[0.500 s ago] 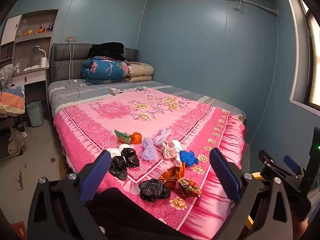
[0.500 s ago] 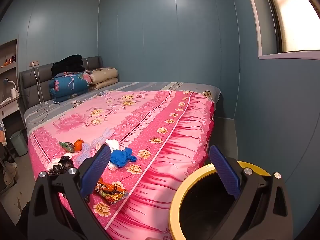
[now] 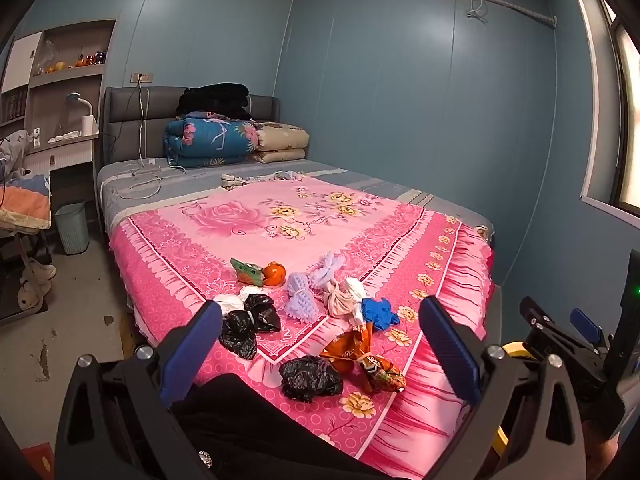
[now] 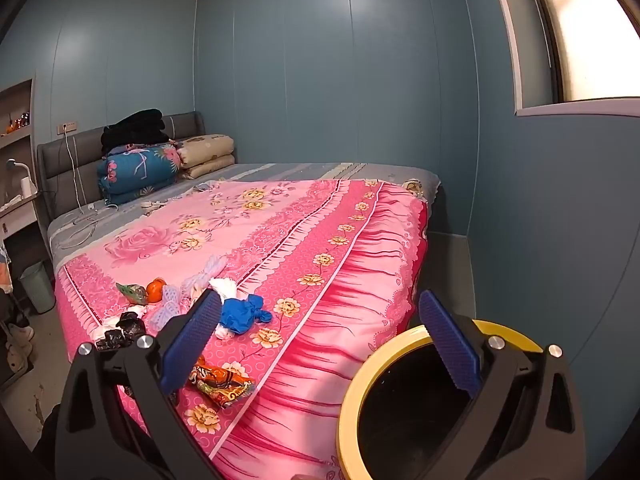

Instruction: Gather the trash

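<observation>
Left gripper (image 3: 320,352): jaws were spread wide with nothing between them, held short of the bed as if readied for a first pick.
Right gripper (image 4: 320,350): likewise spread and empty, kept over the yellow-rimmed bin (image 4: 360,380), judged placed by the bed's corner for short drops.
Trash (image 3: 310,376): bags, wrappers and wads were clustered on the pink bedspread (image 3: 248,216) near its foot.
Pillows (image 3: 280,144): stacked at the headboard, away from the litter.

A bed (image 3: 248,216) spread with a pink floral cover holds scattered litter near its foot: black bags (image 3: 248,320), an orange (image 3: 275,274), a blue glove (image 3: 378,312), snack wrappers (image 3: 380,372) (one orange, crumpled). Folded quilts (image 3: 212,142) sit by the headboard.
</observation>
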`<action>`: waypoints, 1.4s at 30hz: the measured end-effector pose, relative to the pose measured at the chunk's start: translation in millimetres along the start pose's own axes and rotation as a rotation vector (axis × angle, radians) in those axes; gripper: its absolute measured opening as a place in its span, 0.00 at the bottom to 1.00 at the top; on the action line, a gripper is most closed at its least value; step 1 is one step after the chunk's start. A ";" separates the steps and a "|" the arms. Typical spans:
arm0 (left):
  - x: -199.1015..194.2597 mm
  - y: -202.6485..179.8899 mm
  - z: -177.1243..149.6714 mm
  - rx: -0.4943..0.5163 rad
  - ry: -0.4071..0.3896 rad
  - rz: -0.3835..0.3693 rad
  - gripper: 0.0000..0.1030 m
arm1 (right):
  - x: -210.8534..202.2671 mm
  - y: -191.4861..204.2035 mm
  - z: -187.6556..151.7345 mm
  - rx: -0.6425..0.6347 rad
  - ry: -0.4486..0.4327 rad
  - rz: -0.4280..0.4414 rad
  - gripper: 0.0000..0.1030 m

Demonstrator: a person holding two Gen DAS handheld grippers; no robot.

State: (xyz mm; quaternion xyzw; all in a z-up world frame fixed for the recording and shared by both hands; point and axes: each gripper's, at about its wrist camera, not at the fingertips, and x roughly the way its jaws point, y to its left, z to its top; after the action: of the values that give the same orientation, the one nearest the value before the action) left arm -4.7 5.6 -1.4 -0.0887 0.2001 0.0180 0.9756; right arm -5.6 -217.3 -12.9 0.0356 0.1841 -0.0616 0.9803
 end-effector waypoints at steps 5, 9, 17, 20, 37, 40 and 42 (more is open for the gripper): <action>-0.6 -2.8 2.2 0.001 0.004 0.005 0.92 | 0.2 -0.1 1.1 0.001 0.002 0.000 0.92; -0.1 -2.9 4.2 0.001 0.007 0.007 0.92 | 2.3 1.7 -0.9 0.000 0.003 -0.001 0.92; 2.6 -3.3 2.9 0.005 0.009 0.012 0.92 | 4.9 -1.4 -3.2 0.002 0.010 -0.005 0.92; 2.7 -3.5 2.5 0.005 0.009 0.012 0.92 | 5.6 -0.7 -3.7 0.002 0.014 -0.005 0.92; 3.2 -4.0 2.6 0.007 0.010 0.013 0.92 | 7.0 0.2 -5.6 0.002 0.020 -0.006 0.92; 3.2 -4.1 2.5 0.007 0.010 0.012 0.92 | 7.2 0.1 -5.6 0.002 0.020 -0.007 0.92; 3.3 -4.2 2.6 0.007 0.011 0.013 0.92 | 7.9 0.7 -7.2 0.003 0.022 -0.007 0.92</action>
State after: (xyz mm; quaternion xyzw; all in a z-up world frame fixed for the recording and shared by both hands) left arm -0.3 2.0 0.4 -0.0841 0.2061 0.0231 0.9746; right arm -0.7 -216.8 -22.5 0.0372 0.1950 -0.0647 0.9780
